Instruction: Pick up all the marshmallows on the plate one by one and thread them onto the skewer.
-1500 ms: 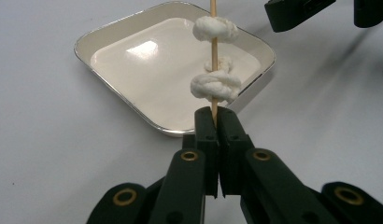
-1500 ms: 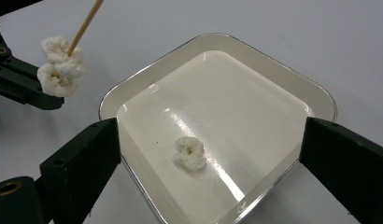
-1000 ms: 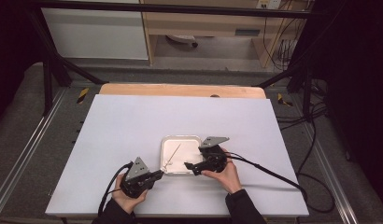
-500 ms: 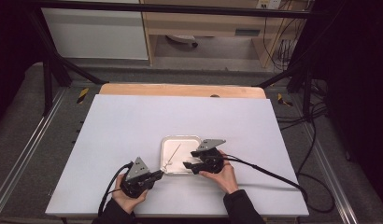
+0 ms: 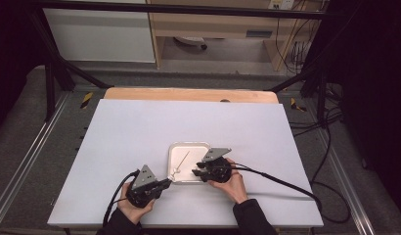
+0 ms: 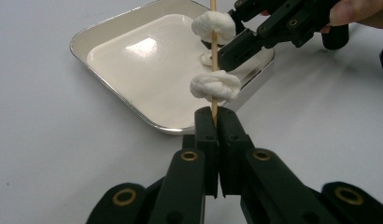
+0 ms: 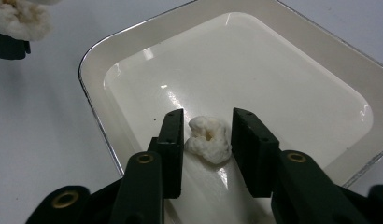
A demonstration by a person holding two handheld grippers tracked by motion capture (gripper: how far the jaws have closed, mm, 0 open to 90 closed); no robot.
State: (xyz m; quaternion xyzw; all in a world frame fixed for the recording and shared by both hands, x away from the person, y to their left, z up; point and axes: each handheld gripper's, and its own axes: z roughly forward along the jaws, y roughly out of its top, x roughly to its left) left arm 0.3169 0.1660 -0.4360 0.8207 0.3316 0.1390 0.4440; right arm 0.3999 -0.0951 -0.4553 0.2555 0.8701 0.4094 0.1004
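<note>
Your left gripper [image 6: 216,122] is clenched on one wooden skewer [image 6: 213,56], held upright beside the tray's near edge. Two white pieces [image 6: 215,86] are threaded on it, one above the other. One white tray [image 7: 133,35] lies on the table [image 5: 140,127]. Inside it, a third white piece [image 7: 208,139] lies loose. Your right gripper [image 7: 207,140] straddles it, jaws just closing, a gap showing at the right pad.

tray: shallow white rectangular metal tray [image 5: 189,148] on the table [image 5: 140,127], near its front edge
loose piece: white puffy lump [image 7: 209,138] in the tray
skewer: thin wooden stick [image 6: 213,18] over the tray's near corner, apparently two lumps [image 6: 215,86] threaded on it
</note>
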